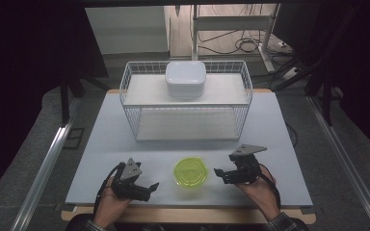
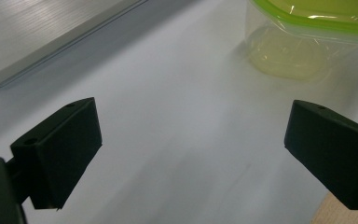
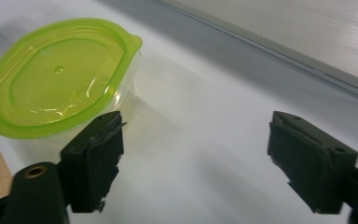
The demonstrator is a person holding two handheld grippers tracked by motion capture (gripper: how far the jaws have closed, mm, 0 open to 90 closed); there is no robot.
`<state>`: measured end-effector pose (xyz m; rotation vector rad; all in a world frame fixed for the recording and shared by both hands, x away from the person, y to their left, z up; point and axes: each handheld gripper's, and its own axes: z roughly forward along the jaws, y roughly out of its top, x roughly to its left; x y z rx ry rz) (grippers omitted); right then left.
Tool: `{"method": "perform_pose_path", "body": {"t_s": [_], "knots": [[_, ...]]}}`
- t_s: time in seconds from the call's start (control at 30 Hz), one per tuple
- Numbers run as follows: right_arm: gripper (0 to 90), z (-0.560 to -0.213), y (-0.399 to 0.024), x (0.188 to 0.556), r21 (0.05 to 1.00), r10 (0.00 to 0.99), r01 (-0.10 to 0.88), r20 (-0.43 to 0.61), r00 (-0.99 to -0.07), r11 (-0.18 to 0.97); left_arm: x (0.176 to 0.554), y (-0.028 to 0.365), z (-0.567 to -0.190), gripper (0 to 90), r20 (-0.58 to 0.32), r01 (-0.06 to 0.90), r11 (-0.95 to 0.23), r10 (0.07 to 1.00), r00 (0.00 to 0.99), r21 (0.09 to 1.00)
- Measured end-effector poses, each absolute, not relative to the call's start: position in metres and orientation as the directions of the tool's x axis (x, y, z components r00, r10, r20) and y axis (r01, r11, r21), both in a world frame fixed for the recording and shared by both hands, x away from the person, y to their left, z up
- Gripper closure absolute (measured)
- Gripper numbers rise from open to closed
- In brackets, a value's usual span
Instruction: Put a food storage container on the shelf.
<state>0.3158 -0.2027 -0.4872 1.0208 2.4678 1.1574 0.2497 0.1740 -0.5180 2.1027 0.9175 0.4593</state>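
1. White table on a wooden base, grey floor, dark surroundings.
2. Green-lidded container sits near the front edge, between both grippers.
3. Left gripper and right gripper: jaws apart, empty.
4. Wire rack behind, bearing a white box.

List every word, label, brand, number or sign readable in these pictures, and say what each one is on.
There are none to read. The green-lidded container has only moulded ridges and a small dimple on its lid, no lettering. The white box on the wire rack, the table and both grippers are plain.
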Motion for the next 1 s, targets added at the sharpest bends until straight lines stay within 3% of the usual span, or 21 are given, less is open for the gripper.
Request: {"method": "perform_pose_path", "body": {"t_s": [0.3, 0.47, 0.8, 1.0], "knots": [[3.6, -0.489, -0.195, 0.318, 0.746, 0.649, 0.512, 0.142, -0.747, 0.426, 0.25, 0.173, -0.519, 3.6, 0.03, 0.449, -0.448, 0.734, 0.679, 0.773], [4.7, -0.482, -0.188, 0.319, 0.757, 0.642, 0.529, 0.193, -0.742, 0.383, 0.25, 0.172, -0.519, 3.6, 0.034, 0.446, -0.448, 0.734, 0.678, 0.775], [36.4, -0.482, -0.174, 0.331, 0.712, 0.598, 0.611, 0.334, -0.728, 0.347, 0.25, 0.172, -0.519, 3.6, 0.037, 0.444, -0.451, 0.733, 0.679, 0.774], [51.1, -0.49, -0.175, 0.342, 0.645, 0.591, 0.711, 0.468, -0.657, 0.279, 0.25, 0.171, -0.519, 3.6, 0.043, 0.443, -0.457, 0.732, 0.68, 0.772]]}}
